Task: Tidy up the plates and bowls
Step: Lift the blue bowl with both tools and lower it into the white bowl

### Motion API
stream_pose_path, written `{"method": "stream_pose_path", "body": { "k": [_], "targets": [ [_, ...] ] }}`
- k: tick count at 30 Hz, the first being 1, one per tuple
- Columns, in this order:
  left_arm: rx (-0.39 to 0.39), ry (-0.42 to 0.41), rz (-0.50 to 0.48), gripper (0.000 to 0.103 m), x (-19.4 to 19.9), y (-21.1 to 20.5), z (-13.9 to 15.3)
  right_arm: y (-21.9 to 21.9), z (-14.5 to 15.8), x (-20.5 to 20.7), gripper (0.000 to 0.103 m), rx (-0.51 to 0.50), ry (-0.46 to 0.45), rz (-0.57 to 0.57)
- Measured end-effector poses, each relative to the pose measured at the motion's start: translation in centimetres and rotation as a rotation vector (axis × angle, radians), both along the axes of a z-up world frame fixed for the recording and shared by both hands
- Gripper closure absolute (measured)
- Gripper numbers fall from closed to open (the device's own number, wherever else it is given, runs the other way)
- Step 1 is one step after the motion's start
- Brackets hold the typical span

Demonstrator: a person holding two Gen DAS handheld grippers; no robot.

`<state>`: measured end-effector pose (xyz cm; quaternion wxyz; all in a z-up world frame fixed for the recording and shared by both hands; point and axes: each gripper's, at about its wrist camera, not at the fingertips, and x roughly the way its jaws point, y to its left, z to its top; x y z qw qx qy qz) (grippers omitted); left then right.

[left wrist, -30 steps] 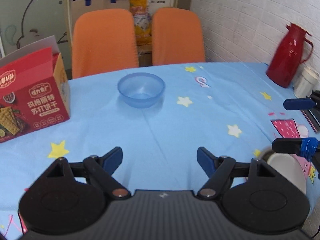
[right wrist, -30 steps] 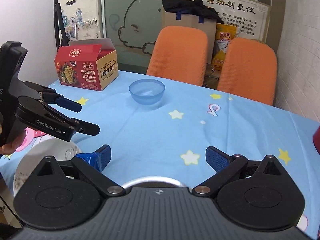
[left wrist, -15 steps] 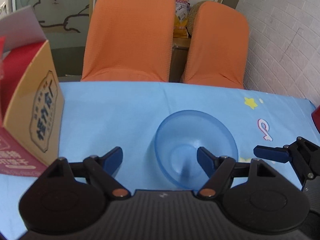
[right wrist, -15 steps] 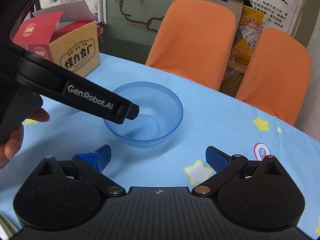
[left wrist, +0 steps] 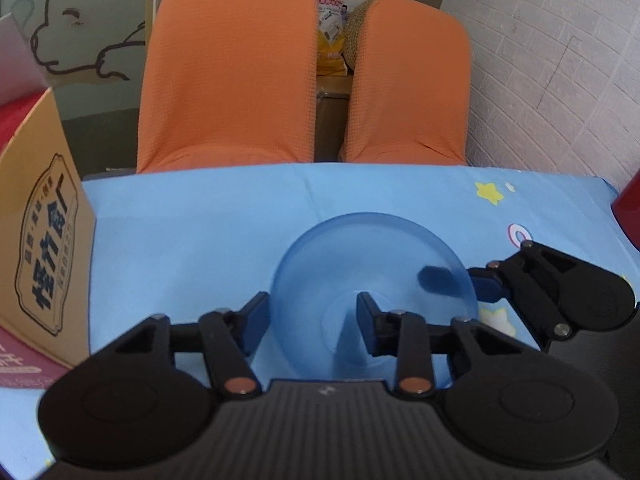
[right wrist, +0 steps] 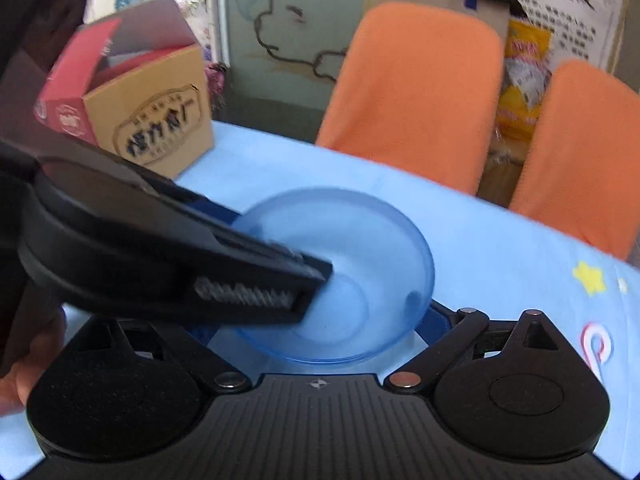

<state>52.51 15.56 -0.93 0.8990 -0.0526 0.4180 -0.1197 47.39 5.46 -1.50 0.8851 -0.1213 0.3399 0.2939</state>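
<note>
A translucent blue bowl (left wrist: 372, 268) stands on the blue star-print tablecloth (left wrist: 200, 216); it also shows in the right wrist view (right wrist: 352, 264). My left gripper (left wrist: 312, 320) is open and straddles the bowl's left wall, one finger outside and one inside. My right gripper (right wrist: 320, 320) is open around the bowl's right wall; its fingers (left wrist: 484, 284) show on the bowl's right side in the left wrist view. The left gripper's arm (right wrist: 160, 256) crosses the right wrist view and hides the right gripper's left finger.
A red and tan snack box (left wrist: 40, 256) stands just left of the bowl, also in the right wrist view (right wrist: 148, 120). Two orange chairs (left wrist: 228, 72) stand behind the table's far edge. A red jug's edge (left wrist: 628, 204) shows at the right.
Both grippers have moved forward across the table to the blue bowl. The left gripper's fingers have narrowed and now sit over the bowl's left wall; the right gripper now reaches its right wall.
</note>
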Motion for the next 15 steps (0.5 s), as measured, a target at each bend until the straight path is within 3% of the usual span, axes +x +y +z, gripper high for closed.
{"method": "stream_pose_path", "body": {
  "k": [4,15],
  "targets": [
    [0.030,-0.039,-0.003,0.067,-1.3,-0.4,1.2,0.3,1.6,-1.5,0.019,0.001,-0.064,0.034],
    [-0.010,-0.038,-0.031,0.068,-8.1,-2.8,5.7,-2.4,5.6,-7.8,0.018,0.011,-0.062,0.016]
  ]
}}
